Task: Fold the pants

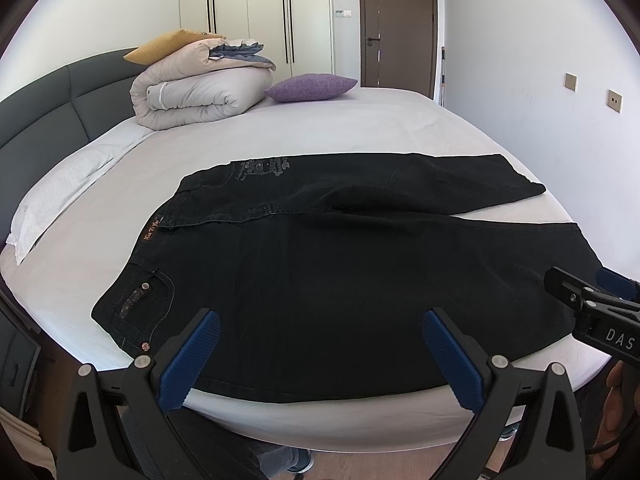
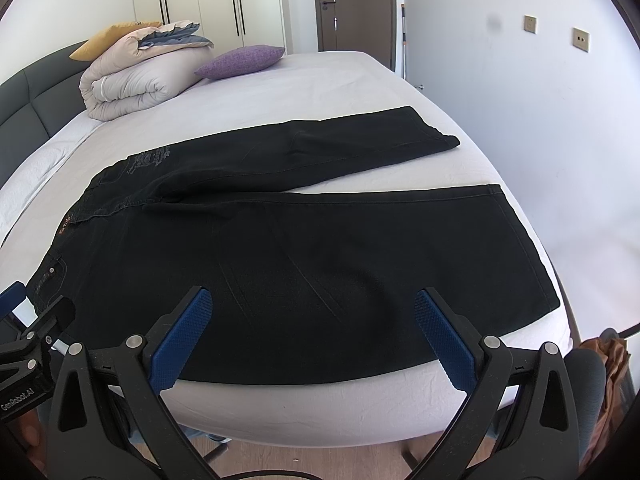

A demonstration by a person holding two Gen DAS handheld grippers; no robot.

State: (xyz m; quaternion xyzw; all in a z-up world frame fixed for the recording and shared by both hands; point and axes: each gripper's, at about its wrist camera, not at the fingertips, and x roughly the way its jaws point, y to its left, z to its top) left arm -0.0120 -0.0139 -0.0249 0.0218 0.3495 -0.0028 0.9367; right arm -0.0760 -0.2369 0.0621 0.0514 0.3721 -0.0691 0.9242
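Both hand-held grippers, left and right, hovered wide open and empty over the near edge of the black denim pants, which stretched crosswise before them, waistband left, hems right.

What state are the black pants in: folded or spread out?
Spread out, unfolded: the pants lie flat on the bed, both legs apart, waistband left.

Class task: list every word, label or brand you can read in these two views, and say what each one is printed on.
"DAS": on the right gripper body, cut off at the frame edge.
"GenRobot.AI": on the left gripper body.
Orange waistband label on the pants: too blurred to read.
Grey pocket print: unreadable.
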